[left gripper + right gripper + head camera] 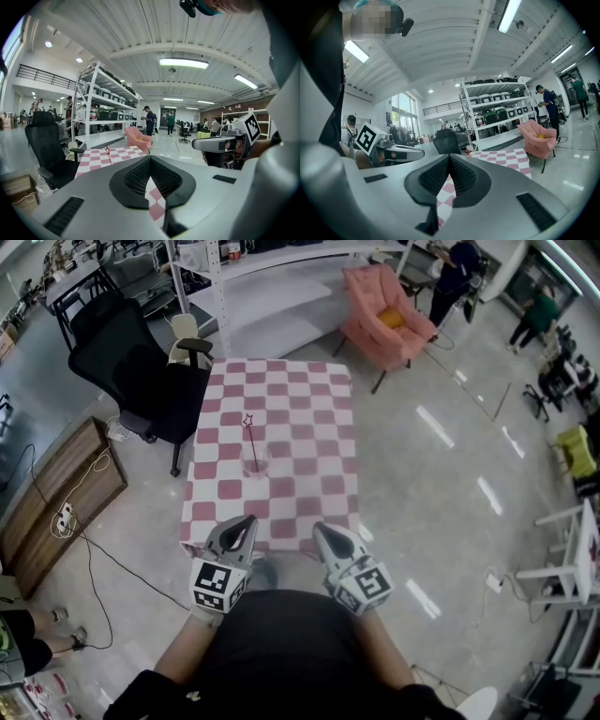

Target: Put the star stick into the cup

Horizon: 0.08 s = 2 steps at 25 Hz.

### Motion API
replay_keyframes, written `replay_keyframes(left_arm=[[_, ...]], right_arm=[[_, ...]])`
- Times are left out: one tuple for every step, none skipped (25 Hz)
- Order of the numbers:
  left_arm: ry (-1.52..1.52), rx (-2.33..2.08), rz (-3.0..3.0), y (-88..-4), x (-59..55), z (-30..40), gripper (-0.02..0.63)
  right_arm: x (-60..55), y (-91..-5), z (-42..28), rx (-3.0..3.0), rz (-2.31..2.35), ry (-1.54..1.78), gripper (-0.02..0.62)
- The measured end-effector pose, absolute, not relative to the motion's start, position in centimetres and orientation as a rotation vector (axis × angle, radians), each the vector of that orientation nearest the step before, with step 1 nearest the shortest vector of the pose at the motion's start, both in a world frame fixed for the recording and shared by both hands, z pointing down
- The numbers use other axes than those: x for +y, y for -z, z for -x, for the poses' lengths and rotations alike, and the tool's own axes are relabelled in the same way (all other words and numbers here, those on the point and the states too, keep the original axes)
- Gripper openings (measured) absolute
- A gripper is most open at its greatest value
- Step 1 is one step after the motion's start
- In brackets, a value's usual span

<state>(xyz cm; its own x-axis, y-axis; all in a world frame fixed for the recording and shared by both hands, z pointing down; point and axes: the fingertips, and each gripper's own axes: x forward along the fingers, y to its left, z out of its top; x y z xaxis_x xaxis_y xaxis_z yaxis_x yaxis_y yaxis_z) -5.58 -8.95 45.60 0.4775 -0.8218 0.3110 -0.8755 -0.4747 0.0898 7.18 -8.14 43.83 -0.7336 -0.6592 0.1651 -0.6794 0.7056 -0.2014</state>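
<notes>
Table (309,409) covered with a pink-and-white checked cloth, seen from above. A clear cup (256,465) stands on the table near its middle, slightly toward the person's left side. The star stick (251,442), thin and red with a small star outline at its top, has its lower end inside the cup; the star end rises clear of the rim and shows toward the table's far edge.

Left tool (246,521) and right tool (321,529) are held side by side over the table's near edge, well apart from the cup, each pointing toward the table's far end. In the left gripper view the two black ribbed pads (140,176) meet along one line, so the left tool is closed with nothing between its jaws. The right gripper view shows the same: pads (437,174) pressed together, the right tool closed and empty. Each gripper view also catches the other tool and its marker cube off to one side.

Around the table: a black office chair (131,362) beside its far left corner, a pink armchair (382,320) beyond its far right corner, a white shelving rack (216,277) beyond its far edge, and a wooden crate (61,493) on the floor off its left side.
</notes>
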Motion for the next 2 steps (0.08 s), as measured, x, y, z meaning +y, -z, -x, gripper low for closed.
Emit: replay_keyframes(left_arm=[[-0.331, -1.458, -2.488, -45.58, -9.02, 5.57, 0.043], [-0.331, -1.459, -2.487, -45.55, -9.10, 5.56, 0.043]], right_arm=[[-8.18, -43.79, -7.23, -2.825, -1.115, -0.381, 0.018], [-8.23, -43.73, -7.27, -2.824, -1.118, -0.380, 0.018]])
